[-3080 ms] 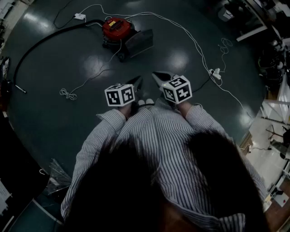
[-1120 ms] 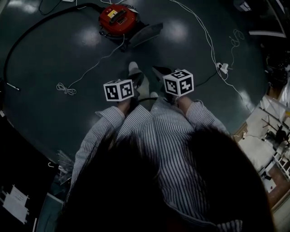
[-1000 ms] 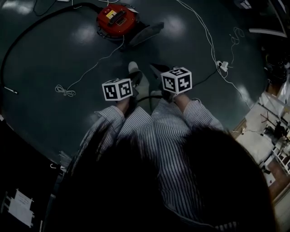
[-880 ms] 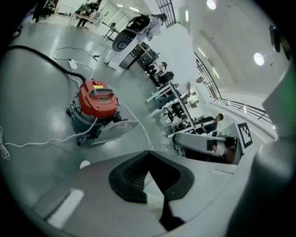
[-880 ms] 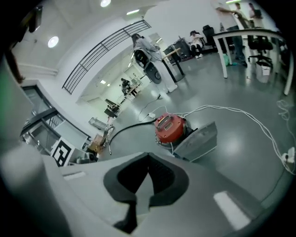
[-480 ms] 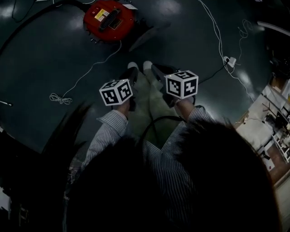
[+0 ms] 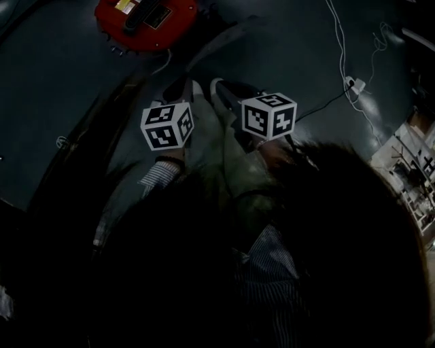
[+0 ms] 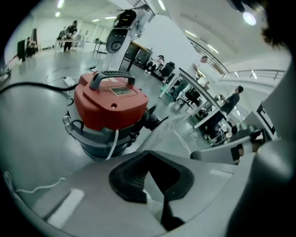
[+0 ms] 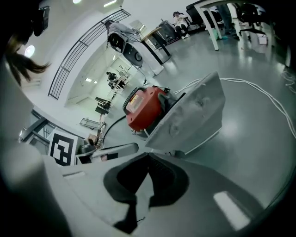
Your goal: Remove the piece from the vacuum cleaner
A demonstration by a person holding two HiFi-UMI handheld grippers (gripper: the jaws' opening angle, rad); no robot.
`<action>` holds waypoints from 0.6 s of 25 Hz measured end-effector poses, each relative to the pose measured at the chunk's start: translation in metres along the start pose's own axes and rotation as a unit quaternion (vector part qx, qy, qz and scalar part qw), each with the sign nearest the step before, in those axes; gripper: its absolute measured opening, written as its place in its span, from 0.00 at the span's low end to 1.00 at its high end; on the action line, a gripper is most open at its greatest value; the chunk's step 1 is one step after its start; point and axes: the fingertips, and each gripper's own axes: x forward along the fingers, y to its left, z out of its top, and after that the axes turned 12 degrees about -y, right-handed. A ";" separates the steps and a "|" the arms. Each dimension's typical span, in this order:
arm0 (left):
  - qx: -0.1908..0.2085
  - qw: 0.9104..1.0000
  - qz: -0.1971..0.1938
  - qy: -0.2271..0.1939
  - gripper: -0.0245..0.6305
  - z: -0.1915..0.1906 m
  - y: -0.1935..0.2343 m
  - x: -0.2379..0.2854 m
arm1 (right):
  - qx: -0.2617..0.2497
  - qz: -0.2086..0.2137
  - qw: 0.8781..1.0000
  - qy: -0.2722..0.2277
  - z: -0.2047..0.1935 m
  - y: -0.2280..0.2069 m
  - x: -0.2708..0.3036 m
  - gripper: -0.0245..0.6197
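The red vacuum cleaner [image 7: 146, 20] stands on the dark floor at the top of the head view. A flat grey piece [image 9: 189, 115] leans against its side, and shows dimly in the head view [image 7: 224, 37]. In the left gripper view the vacuum cleaner [image 8: 111, 104] fills the middle, with a black handle on top and a grey base. My left gripper [image 8: 148, 152] is shut on nothing, a short way in front of the vacuum. My right gripper [image 9: 148, 155] is also shut on nothing, pointed at the grey piece. Neither touches the vacuum.
A black hose [image 8: 27, 85] runs off to the left from the vacuum. A white cord [image 8: 113, 143] hangs down its front. More white cable [image 9: 259, 90] and a power strip [image 7: 355, 85] lie on the floor to the right. Desks and people are far behind.
The person has walked and leaned toward the vacuum cleaner. It now sits at the top edge of the head view, much closer to both grippers. Both stay shut.
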 end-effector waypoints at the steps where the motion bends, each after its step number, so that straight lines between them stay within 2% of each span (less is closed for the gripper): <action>1: 0.029 1.000 0.006 0.007 0.05 -0.001 0.004 0.006 | 0.003 0.002 1.000 -0.001 0.000 -0.002 0.004 0.04; 3: 0.084 0.996 0.007 0.020 0.05 -0.002 0.007 0.017 | 0.010 0.005 1.000 -0.001 -0.001 -0.004 0.009 0.04; 4: 0.106 0.994 -0.001 0.024 0.09 -0.002 0.006 0.021 | 0.013 0.006 1.000 0.001 -0.003 -0.005 0.010 0.04; 6: 0.141 0.989 -0.018 0.032 0.25 -0.003 0.002 0.029 | 0.015 0.003 1.000 0.007 -0.009 -0.008 0.009 0.04; 7: 0.156 0.987 -0.022 0.036 0.28 -0.003 0.001 0.031 | 0.016 0.002 1.000 0.010 -0.011 -0.009 0.008 0.04; 9: 0.180 0.982 -0.024 0.045 0.28 -0.004 0.001 0.036 | 0.018 0.000 1.000 0.013 -0.016 -0.012 0.007 0.04; 12: 0.171 0.983 -0.032 0.052 0.26 -0.007 0.005 0.045 | 0.020 -0.001 1.000 0.014 -0.020 -0.015 0.008 0.04; 15: 0.149 0.987 -0.036 0.053 0.16 -0.010 0.007 0.050 | 0.021 -0.002 1.000 0.012 -0.021 -0.017 0.006 0.04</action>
